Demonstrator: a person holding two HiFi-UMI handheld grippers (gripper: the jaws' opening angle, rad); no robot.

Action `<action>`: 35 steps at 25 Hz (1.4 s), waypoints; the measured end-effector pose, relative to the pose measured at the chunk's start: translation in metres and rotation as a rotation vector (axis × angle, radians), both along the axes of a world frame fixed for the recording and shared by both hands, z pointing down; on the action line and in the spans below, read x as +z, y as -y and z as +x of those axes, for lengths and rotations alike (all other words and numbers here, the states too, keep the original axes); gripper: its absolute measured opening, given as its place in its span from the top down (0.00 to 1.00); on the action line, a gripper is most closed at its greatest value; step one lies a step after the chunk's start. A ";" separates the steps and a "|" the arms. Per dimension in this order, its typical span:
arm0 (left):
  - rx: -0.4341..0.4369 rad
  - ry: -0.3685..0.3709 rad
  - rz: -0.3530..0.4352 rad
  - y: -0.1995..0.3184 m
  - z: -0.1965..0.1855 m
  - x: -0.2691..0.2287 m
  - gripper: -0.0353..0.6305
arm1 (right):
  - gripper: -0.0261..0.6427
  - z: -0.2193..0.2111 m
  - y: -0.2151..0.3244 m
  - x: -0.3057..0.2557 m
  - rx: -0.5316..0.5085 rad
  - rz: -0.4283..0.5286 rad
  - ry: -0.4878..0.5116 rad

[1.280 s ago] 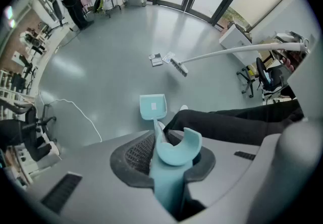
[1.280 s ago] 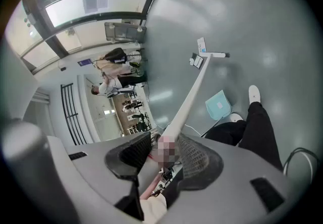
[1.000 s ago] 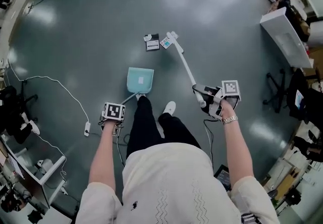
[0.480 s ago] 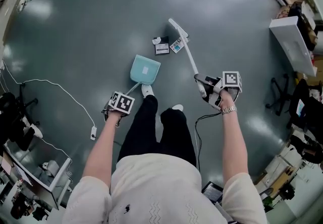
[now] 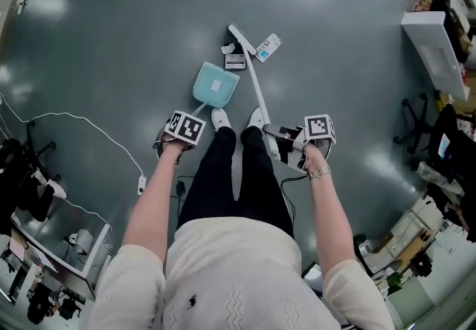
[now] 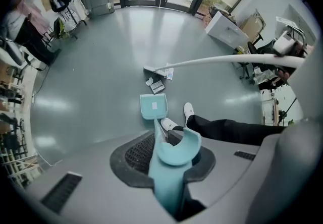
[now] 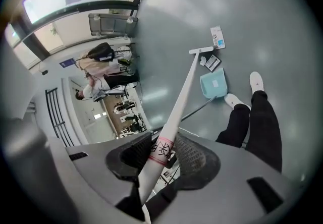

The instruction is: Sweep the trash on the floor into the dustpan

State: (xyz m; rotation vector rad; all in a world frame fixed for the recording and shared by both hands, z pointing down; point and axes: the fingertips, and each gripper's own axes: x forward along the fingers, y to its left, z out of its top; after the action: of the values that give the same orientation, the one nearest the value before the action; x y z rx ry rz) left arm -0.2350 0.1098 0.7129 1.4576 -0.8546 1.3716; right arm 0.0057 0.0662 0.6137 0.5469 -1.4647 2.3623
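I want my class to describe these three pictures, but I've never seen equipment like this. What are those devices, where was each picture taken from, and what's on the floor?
There is no robot: a person holds a two-jaw gripper in each hand. One picture comes from a camera on the person's head, looking down; the other two from cameras riding on each gripper. The left gripper is shut on the handle of a teal dustpan sitting on the grey floor. The right gripper is shut on a white broom. By the broom's head lie a dark packet at the pan's mouth, a white scrap and a white-and-blue packet.
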 end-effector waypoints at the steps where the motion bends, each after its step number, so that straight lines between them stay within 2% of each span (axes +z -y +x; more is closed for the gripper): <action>1: -0.008 -0.006 0.002 0.000 -0.003 0.001 0.81 | 0.72 -0.008 -0.010 -0.002 -0.010 -0.013 0.006; 4: -0.046 -0.012 0.014 -0.001 -0.008 0.000 0.81 | 0.72 -0.033 -0.043 -0.011 -0.064 -0.058 0.024; 12: -0.065 -0.010 0.034 -0.016 0.002 0.004 0.81 | 0.72 -0.069 -0.132 -0.045 -0.177 -0.207 0.084; 14: -0.052 0.004 0.045 -0.015 -0.001 0.002 0.81 | 0.72 -0.068 -0.149 -0.053 -0.214 -0.220 0.084; 17: -0.061 -0.012 0.044 -0.017 0.003 0.004 0.81 | 0.72 -0.059 -0.159 -0.065 -0.235 -0.228 0.095; 20: -0.060 -0.012 0.050 -0.017 0.001 0.008 0.81 | 0.72 -0.049 -0.155 -0.073 -0.230 -0.188 0.113; 24: -0.052 -0.014 0.063 -0.021 -0.001 0.007 0.81 | 0.71 -0.039 -0.150 -0.096 -0.141 -0.163 0.162; 28: -0.007 -0.032 0.091 -0.020 0.006 0.003 0.81 | 0.71 -0.028 -0.133 -0.122 0.073 -0.172 0.239; 31: 0.049 -0.041 0.108 -0.013 0.014 -0.001 0.81 | 0.71 -0.015 -0.118 -0.128 0.175 -0.143 0.244; 35: 0.096 -0.052 0.104 0.006 0.026 -0.002 0.81 | 0.71 0.007 -0.082 -0.127 0.263 -0.087 0.233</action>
State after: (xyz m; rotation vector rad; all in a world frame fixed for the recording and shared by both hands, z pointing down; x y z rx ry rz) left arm -0.2090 0.1038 0.7109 1.6257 -0.8424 1.3711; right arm 0.0129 0.1485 0.4871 0.4809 -1.4518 2.7609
